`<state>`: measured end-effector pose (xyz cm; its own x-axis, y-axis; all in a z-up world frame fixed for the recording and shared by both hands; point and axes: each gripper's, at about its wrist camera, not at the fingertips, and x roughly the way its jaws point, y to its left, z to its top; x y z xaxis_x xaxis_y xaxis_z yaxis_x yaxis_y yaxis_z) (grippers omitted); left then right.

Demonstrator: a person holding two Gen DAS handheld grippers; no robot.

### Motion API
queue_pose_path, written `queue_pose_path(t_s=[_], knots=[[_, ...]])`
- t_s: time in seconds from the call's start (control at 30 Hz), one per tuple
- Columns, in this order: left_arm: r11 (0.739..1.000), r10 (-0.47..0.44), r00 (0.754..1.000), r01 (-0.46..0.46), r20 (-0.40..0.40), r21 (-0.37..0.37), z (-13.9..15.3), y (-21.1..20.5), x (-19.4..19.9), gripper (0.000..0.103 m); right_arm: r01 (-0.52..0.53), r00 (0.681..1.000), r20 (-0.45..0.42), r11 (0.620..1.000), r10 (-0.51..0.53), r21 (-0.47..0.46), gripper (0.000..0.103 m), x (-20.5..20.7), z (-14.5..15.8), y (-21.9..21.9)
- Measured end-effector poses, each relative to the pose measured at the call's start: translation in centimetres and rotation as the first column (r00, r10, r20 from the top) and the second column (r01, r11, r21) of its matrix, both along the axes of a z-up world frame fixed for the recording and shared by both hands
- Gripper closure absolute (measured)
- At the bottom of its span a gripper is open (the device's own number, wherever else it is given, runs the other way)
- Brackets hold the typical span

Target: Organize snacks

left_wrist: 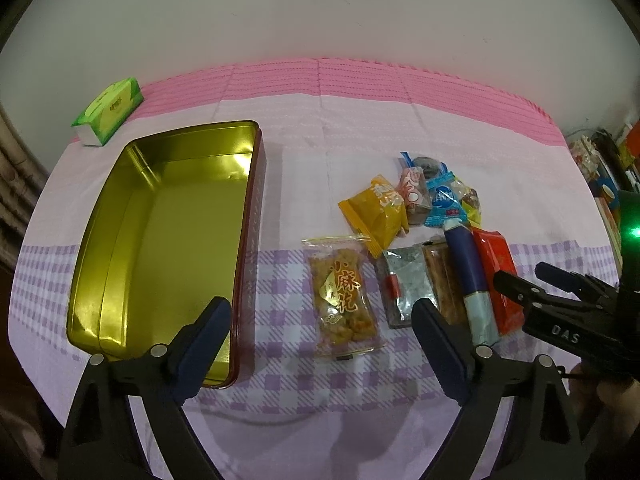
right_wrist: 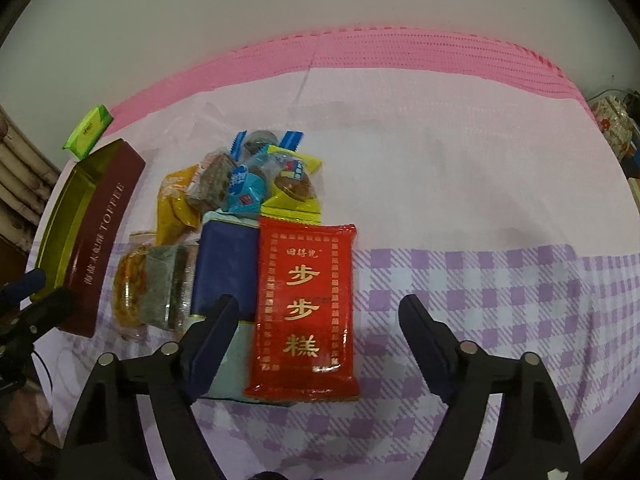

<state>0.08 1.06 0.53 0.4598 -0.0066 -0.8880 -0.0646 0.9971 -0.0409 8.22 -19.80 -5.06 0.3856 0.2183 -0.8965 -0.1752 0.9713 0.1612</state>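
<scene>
In the left wrist view, the left tongs (left_wrist: 322,316) hang spread above the tabletop (left_wrist: 440,120), pinching nothing; a clear packet of fried snack (left_wrist: 344,304) lies on the checked cloth between and just beyond their tips, untouched. To the left, the open gold tin (left_wrist: 120,208) stands empty, its long red side near the left finger. A bare strip of cloth separates tin and packet. To the right, the snacks crowd together: a yellow packet (left_wrist: 376,210), a grey foil packet (left_wrist: 404,284), a blue tube-shaped packet (left_wrist: 468,268) and a red packet (left_wrist: 496,276), with smaller sweets heaped behind. The right tongs (left_wrist: 516,280) enter from the right edge over the red packet. A green tissue pack (left_wrist: 110,110) sits by the far left edge, beside the wall. The far half of the cloth is open.

In the right wrist view, the right tongs (right_wrist: 318,312) are spread wide, with the red packet (right_wrist: 306,304) lying flat between the fingers, neither pad pressing it. The left finger overlaps the blue packet (right_wrist: 228,264), which touches the red one. This view alone shows wide free cloth to the right and the lettering on the tin's red side (right_wrist: 104,236). The tin's inside is mostly hidden here.
</scene>
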Motion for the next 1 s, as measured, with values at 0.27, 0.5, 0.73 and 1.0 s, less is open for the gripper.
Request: queue_pose_path(t_s=[0.27, 0.5, 0.73, 1.0], knots=[[1.0, 0.005, 1.0, -0.005, -0.004, 0.0, 0.1, 0.0, 0.2, 0.017, -0.013, 1.0, -0.017, 1.0, 0.013, 0.003, 0.034, 0.8, -1.1, 0.0], [1.0, 0.011, 1.0, -0.011, -0.016, -0.008, 0.4, 0.4, 0.7, 0.02, -0.014, 1.0, -0.023, 1.0, 0.014, -0.007, 0.045, 0.8, -1.5, -0.5], [1.0, 0.017, 0.999, -0.018, -0.034, -0.024, 0.7, 0.7, 1.5, 0.023, -0.06, 0.998, -0.005, 0.995, 0.06, -0.078, 0.047, 0.2, -1.7, 0.1], [0.999, 0.03, 0.998, -0.032, -0.053, -0.043, 1.3, 1.4, 2.6, 0.024, -0.044, 0.999, 0.012, 0.993, 0.045, -0.113, 0.06, 0.4, -1.6, -0.3]])
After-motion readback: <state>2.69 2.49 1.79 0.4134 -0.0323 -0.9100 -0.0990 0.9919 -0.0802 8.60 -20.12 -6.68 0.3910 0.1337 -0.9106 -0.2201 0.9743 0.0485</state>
